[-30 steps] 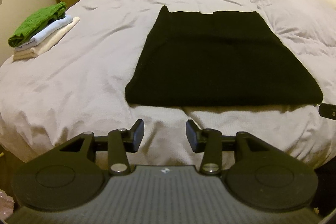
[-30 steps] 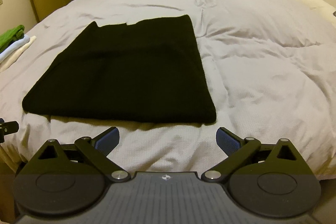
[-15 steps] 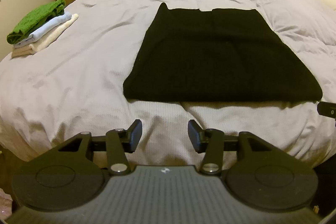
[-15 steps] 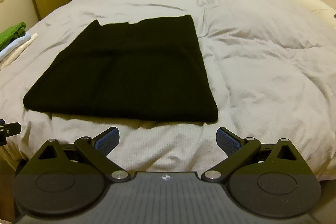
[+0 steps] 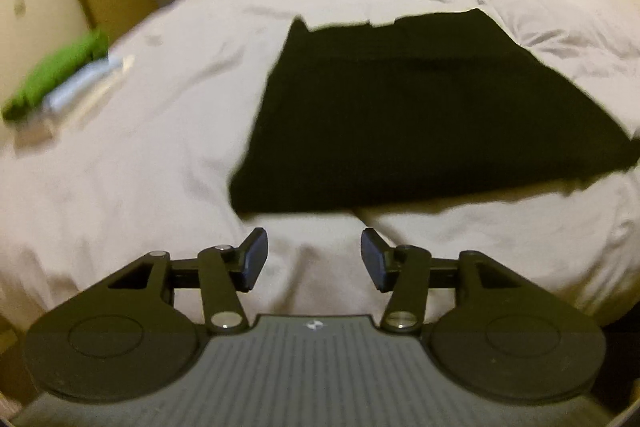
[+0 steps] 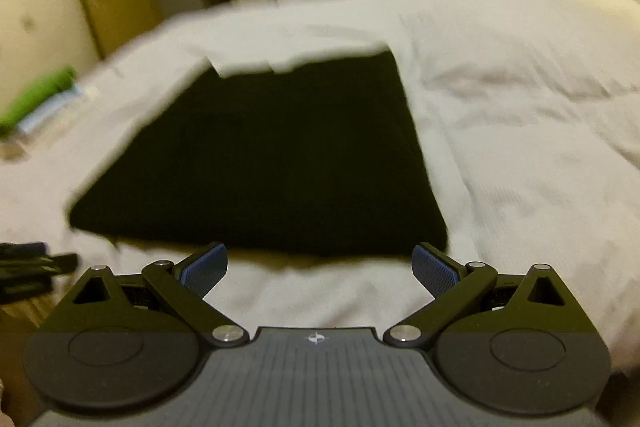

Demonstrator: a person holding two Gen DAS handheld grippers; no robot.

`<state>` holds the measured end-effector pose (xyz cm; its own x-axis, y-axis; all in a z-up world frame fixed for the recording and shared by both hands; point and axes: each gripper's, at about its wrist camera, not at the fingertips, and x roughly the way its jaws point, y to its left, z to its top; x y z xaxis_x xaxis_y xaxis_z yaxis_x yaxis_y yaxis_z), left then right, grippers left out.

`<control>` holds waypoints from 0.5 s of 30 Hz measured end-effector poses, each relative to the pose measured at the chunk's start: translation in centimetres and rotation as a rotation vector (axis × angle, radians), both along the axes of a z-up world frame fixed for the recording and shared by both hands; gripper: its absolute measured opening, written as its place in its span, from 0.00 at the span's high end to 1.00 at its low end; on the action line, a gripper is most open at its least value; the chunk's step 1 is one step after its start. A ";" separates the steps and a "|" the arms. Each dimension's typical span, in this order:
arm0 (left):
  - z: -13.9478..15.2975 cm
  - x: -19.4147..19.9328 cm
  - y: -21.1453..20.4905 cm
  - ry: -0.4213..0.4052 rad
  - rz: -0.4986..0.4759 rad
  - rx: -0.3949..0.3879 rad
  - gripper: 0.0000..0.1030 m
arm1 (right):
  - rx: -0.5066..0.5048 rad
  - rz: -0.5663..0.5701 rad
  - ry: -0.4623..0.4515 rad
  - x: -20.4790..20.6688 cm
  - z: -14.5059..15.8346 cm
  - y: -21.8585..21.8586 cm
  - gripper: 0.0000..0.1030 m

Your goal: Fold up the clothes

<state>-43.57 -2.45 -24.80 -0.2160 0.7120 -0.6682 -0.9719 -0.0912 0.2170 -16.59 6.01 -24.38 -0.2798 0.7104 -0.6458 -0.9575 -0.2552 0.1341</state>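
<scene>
at the far left of the bed, near its edge, there is a small stack of folded clothes with a green piece on top; i think finished pieces are put there so that the middle stays free for work. more to the right, in the middle of the bed, the black garment lies flat, partly folded into a broad shape, with its near edge towards the person, so both near corners are easy to reach.

the left gripper hangs above the bare sheet just before the near left corner of the garment. its jaws have just been opening, and nothing is between them; probably it prepares to take that corner.

the right gripper is just before the near edge of the garment, towards its right corner. its jaws stand wide apart and hold nothing. both grippers point down at the near edge, so in my judgement the next fold starts from there.
</scene>
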 end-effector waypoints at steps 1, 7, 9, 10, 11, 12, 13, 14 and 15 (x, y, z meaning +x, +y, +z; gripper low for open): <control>-0.1 0.0 0.0 0.038 -0.016 0.017 0.54 | 0.038 0.013 0.020 0.3 0.2 -0.2 0.02; -1.4 0.1 0.6 0.149 -0.094 0.021 0.54 | 0.058 0.017 0.008 1.2 -1.0 0.9 0.02; -1.6 0.0 0.9 0.126 -0.093 0.009 0.53 | 0.032 0.002 0.009 1.4 -1.5 1.3 0.02; -1.7 -0.1 1.1 0.114 -0.093 0.003 0.52 | 0.022 -0.007 0.008 1.4 -1.7 1.5 0.02; -1.7 0.0 1.3 0.102 -0.094 -0.001 0.51 | 0.013 -0.016 0.007 1.5 -1.9 1.7 0.02; -1.8 0.0 1.4 0.096 -0.098 -0.004 0.50 | 0.003 -0.025 0.006 1.6 -2.1 1.9 0.02; -1.8 0.1 1.5 0.098 -0.102 -0.006 0.47 | -0.004 -0.032 0.002 1.6 -2.3 2.1 0.02; -1.9 0.2 1.6 0.101 -0.107 -0.007 0.46 | -0.002 -0.033 -0.012 1.5 -2.4 2.1 0.02; -1.9 0.3 1.6 0.113 -0.116 -0.005 0.46 | 0.003 -0.032 -0.025 1.5 -2.4 2.2 0.02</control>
<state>-43.25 -0.85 -26.73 -0.2066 0.7333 -0.6477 -0.9451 0.0216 0.3259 -15.14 8.21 -26.78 -0.2407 0.7203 -0.6505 -0.9682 -0.2250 0.1091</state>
